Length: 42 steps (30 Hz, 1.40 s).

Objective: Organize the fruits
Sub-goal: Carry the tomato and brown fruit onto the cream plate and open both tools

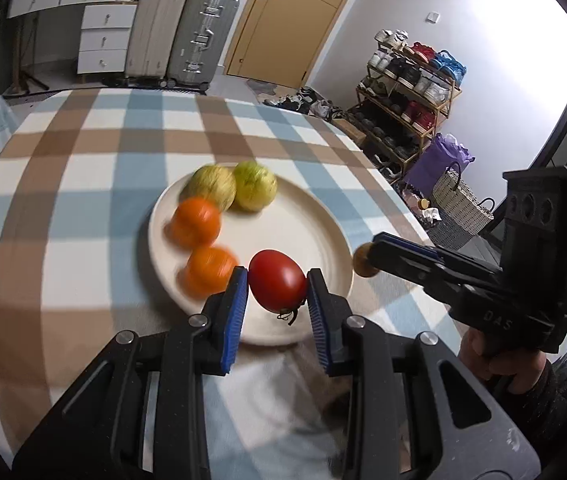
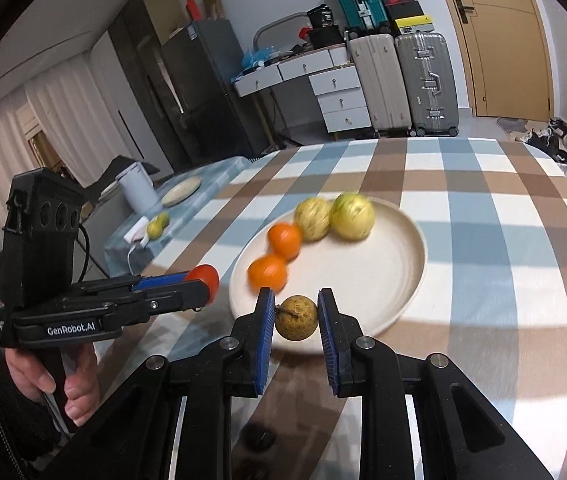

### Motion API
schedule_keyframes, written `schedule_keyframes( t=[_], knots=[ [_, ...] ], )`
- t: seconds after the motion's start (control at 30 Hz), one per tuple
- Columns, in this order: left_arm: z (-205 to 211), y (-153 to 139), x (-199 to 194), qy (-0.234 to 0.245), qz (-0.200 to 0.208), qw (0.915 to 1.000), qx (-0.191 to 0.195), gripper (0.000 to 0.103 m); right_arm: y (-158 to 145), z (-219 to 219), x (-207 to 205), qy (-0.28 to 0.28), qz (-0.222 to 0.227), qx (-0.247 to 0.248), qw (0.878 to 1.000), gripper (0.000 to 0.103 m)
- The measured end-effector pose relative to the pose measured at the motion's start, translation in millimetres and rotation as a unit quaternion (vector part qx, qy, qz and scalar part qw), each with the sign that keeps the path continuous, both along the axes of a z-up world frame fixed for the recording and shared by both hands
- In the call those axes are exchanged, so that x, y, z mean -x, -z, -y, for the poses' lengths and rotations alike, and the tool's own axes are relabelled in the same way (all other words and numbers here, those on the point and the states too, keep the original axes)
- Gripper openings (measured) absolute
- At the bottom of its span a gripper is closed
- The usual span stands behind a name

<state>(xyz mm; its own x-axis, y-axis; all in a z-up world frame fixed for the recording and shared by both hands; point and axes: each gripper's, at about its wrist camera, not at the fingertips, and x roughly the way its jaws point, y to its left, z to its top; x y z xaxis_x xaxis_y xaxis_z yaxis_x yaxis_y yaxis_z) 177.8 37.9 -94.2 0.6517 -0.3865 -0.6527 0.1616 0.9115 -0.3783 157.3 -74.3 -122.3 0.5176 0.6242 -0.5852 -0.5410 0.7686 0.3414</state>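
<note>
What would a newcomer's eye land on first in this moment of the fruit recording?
Most striking is the red tomato clamped in the left gripper above the near rim of the white plate. Next, the small brownish fruit pinched in the right gripper, also at the plate's near edge. On the plate lie two oranges and two yellow-green fruits, on a checked tablecloth.

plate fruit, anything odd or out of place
Nothing spilled or damaged. The plate holds two oranges and two yellow-green fruits, grouped by kind. Two fruits are off it: the left gripper holds a tomato, and the right gripper a small brown fruit.
</note>
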Motion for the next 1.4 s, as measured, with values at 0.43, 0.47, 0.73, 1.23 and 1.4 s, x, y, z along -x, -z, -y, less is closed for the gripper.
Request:
schedule_keyframes(
  t=[0.43,0.47,0.73,1.23,1.4],
  knots=[
    [46,30,-99,0.028,-0.044,0.9987,0.006,0.027,12,11,-100,0.016,-0.041,-0.023,0.999,0.022],
    [49,34,-103,0.029,-0.049,0.9984,0.007,0.027,13,10,-107,0.014,-0.042,-0.024,0.999,0.022],
    [65,56,-131,0.032,-0.072,0.9969,0.007,0.027,32,3,-141,0.004,-0.069,-0.022,0.997,0.022],
    [63,62,-140,0.013,-0.085,0.9962,0.014,0.028,43,9,-152,0.011,-0.096,-0.057,0.994,0.045],
    [59,48,-123,0.004,-0.072,0.9974,0.007,0.037,26,27,-135,0.031,-0.078,-0.074,0.994,0.051]
  ],
)
